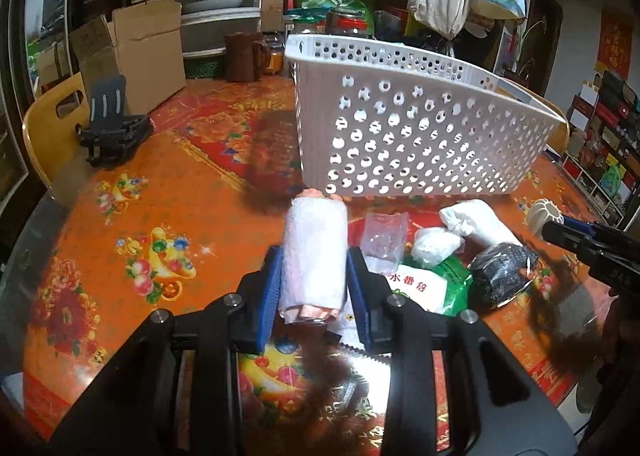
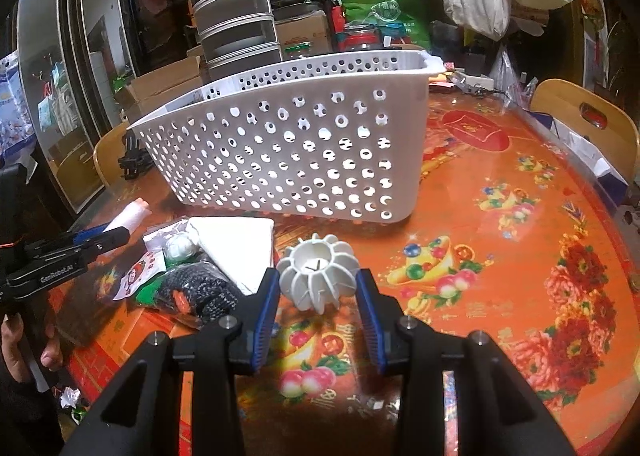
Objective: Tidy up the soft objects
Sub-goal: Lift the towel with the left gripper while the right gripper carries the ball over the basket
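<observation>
Cluttered shelves, boxes and hanging bags are seen behind, and a red-orange patterned table (image 2: 500, 256) fills the foreground. On it a white perforated basket (image 2: 288, 152) is stood, well back from the pile of soft things.

Nearer, that pile is spread: a folded white cloth (image 2: 236, 244), a black knit bundle (image 2: 200, 292) in plastic, a green-and-white packet (image 1: 432, 288), a clear bag (image 1: 384, 236) and small white wads (image 1: 436, 244).

A rolled towel (image 1: 314, 256) is gripped by the left claw (image 1: 314, 280), both blue pads pressed to its sides; it is held just short of the basket wall, apparently lifted, though contact with the table cannot be ruled out.

A white ribbed ball (image 2: 318, 272) sits between the fingers of the right claw (image 2: 318, 292), which is spread wide, with a gap showing at the right pad; nothing is held.

Risks now: the roll could be snagged on the high basket rim if not raised enough, and it could unfurl or slip, being squeezed only at mid-length. The ball could be knocked away if the right claw is closed off-centre.
</observation>
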`<state>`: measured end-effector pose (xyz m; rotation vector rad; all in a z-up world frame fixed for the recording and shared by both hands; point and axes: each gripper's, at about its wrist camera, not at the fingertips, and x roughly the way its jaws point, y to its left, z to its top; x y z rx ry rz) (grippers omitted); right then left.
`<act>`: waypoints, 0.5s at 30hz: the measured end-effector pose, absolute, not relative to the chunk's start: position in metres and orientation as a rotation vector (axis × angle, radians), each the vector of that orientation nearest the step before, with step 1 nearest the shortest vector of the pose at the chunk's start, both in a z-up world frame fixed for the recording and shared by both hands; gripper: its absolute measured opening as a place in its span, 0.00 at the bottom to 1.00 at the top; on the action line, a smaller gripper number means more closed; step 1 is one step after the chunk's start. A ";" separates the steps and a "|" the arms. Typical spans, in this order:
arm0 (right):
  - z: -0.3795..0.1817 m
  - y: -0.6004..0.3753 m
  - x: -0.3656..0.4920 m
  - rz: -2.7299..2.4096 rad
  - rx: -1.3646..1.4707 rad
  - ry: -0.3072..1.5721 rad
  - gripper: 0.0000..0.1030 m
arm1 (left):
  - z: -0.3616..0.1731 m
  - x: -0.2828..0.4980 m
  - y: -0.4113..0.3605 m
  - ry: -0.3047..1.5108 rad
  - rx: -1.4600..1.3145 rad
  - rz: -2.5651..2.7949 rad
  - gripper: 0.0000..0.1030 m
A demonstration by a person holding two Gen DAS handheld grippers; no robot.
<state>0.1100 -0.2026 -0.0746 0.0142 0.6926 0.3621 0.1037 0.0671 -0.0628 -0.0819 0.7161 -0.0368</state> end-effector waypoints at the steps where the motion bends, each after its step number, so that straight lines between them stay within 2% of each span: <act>1: -0.073 -0.203 0.110 0.353 0.006 0.687 0.37 | -0.060 0.102 0.067 0.711 -0.084 -0.034 0.29; 15: -0.008 -0.212 0.085 0.351 -0.034 0.535 0.37 | 0.012 0.080 0.063 0.584 -0.083 -0.015 0.29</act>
